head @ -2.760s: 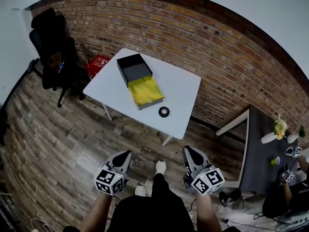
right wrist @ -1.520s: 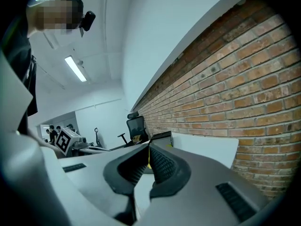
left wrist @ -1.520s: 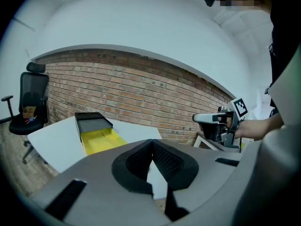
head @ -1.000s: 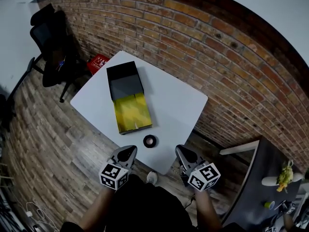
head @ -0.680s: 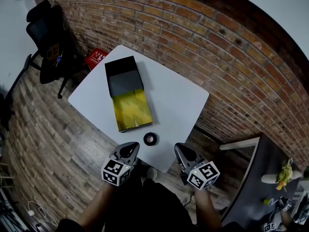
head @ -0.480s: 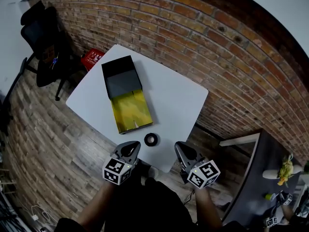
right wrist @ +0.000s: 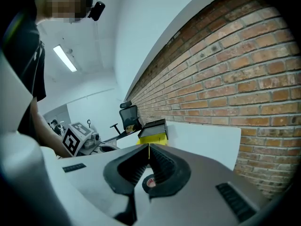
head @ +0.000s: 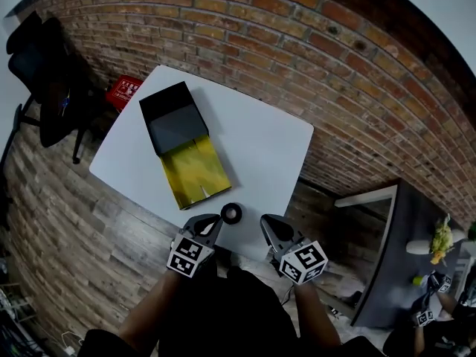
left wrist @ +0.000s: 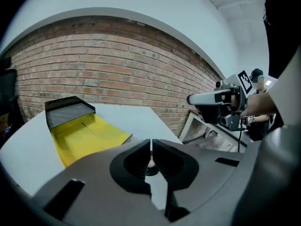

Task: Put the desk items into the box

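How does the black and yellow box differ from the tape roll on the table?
The box is a large rectangle, half black, half yellow; the tape roll is a small black ring. The box lies further in; the tape roll sits by the near edge. Both rest on the white table.

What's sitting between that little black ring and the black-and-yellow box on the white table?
Nothing: in the head view only a bare strip of the white table separates the tape roll from the yellow end of the box.
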Tool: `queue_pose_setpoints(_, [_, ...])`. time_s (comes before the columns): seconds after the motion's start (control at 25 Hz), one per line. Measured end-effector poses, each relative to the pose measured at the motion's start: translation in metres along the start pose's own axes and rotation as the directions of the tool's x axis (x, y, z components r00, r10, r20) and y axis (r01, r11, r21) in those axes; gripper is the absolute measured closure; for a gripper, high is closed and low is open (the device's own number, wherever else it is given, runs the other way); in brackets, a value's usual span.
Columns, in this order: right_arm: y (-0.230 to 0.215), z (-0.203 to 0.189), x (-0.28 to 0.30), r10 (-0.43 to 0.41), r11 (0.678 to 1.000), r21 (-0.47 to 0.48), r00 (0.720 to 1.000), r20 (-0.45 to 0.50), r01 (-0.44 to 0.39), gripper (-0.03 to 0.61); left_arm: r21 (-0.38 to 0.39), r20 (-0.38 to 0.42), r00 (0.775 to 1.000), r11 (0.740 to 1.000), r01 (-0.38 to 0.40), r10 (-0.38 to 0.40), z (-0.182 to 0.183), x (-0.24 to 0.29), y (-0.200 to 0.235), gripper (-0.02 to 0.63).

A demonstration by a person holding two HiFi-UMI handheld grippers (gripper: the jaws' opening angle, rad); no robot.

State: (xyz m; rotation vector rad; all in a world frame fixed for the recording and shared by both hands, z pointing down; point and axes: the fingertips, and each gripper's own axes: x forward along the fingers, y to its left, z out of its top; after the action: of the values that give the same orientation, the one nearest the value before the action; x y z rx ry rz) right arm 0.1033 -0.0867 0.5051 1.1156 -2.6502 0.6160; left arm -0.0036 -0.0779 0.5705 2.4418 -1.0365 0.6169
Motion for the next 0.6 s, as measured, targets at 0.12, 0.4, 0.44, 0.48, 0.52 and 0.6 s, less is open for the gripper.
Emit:
queue_pose_setpoints(0.12, [-0.003,-0.012,0.007,-0.029,0.999,-0.019,0.999,-0.036,0.029,0.557,0.003,-0.024,1.000,1.000,0.018,-0.018,-0.008,0.013,0.001,0.600])
queue_pose_setpoints(0.4, [-0.006,-0.030,0.018,-0.057,0.998,-0.014,0.995,-0.085,0.056,0.557,0.015,-0.096,0.995,0.999,0.042,-0.041,-0.031,0.038,0.004,0.533])
queue_pose_setpoints(0.44, [-0.006,-0.031,0.018,-0.060,0.998,-0.011,0.994,-0.089,0.059,0.557,0.016,-0.105,0.993,0.999,0.047,-0.045,-0.035,0.041,0.003,0.513])
queue_pose_setpoints(0.48, [-0.007,-0.033,0.018,-0.064,0.998,-0.009,0.994,-0.093,0.063,0.557,0.018,-0.115,0.992,0.998,0.052,-0.050,-0.038,0.044,0.002,0.496])
queue_pose_setpoints(0.52, [-0.008,-0.034,0.018,-0.068,0.998,-0.007,0.993,-0.097,0.068,0.557,0.022,-0.124,0.991,0.998,0.057,-0.054,-0.040,0.048,0.001,0.481])
queue_pose_setpoints(0.6, [-0.011,-0.037,0.018,-0.076,0.997,-0.004,0.991,-0.110,0.076,0.557,0.028,-0.143,0.988,0.997,0.066,-0.062,-0.044,0.054,0.001,0.442])
